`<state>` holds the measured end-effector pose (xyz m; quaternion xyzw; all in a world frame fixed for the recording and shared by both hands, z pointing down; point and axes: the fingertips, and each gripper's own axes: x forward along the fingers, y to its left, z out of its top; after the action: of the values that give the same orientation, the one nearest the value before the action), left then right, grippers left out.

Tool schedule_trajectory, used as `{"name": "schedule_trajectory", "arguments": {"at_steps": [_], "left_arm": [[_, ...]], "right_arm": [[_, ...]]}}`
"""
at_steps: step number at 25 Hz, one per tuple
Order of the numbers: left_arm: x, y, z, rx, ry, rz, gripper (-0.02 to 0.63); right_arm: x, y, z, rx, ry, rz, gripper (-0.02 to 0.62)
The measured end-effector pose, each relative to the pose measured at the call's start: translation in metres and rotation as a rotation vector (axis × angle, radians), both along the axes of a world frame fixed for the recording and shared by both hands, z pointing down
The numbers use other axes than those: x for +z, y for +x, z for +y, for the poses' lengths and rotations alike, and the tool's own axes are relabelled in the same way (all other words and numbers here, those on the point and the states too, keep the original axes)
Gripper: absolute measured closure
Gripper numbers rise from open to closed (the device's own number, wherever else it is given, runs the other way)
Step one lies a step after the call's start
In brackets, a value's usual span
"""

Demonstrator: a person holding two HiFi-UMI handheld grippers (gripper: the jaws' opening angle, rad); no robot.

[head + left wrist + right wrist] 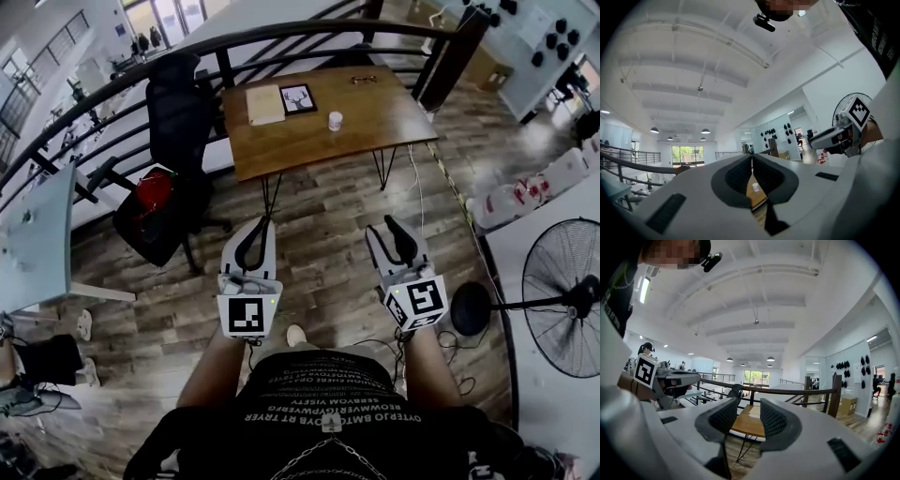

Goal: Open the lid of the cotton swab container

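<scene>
A small white cotton swab container (335, 120) stands on the wooden table (375, 112) well ahead of me; it also shows as the container (755, 187) seen low between the left jaws. My left gripper (255, 238) is held level over the floor, far short of the table, its jaws shut with nothing in them. My right gripper (399, 236) hangs beside it at the same distance, jaws open and empty. In the right gripper view the table (747, 425) shows through the gap, and the left gripper (670, 380) sits at the left.
On the table lie a tan pad (264, 103), a framed picture (298, 98) and glasses (364, 80). A black office chair (178, 122) with a red bag (150, 192) stands left of it. A railing (281, 37) runs behind; a floor fan (562, 300) stands at the right.
</scene>
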<state>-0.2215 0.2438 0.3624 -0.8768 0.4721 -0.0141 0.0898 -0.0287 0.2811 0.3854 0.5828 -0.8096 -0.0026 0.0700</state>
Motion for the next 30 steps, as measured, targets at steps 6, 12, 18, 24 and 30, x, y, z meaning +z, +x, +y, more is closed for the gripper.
{"name": "schedule_trajectory", "arguments": {"at_steps": [6,12,18,24,30], "left_arm": [[0.001,0.008,-0.024,0.020,-0.036,0.038,0.574],[0.007,0.035,-0.043,0.057,-0.031,0.012,0.574],[0.007,0.059,-0.071,0.037,-0.062,0.053,0.574],[0.003,0.089,-0.104,0.034,-0.068,0.063,0.574],[0.009,0.122,-0.141,0.032,-0.086,0.062,0.574]], "right_arm": [[-0.003,0.009,-0.012,0.028,-0.017,0.003,0.434],[-0.001,0.032,-0.030,0.045,-0.025,-0.003,0.434],[0.004,0.058,-0.066,0.029,-0.032,-0.018,0.434],[0.000,0.082,-0.111,-0.014,-0.029,-0.022,0.434],[0.004,0.102,-0.147,-0.079,-0.032,0.005,0.435]]}}
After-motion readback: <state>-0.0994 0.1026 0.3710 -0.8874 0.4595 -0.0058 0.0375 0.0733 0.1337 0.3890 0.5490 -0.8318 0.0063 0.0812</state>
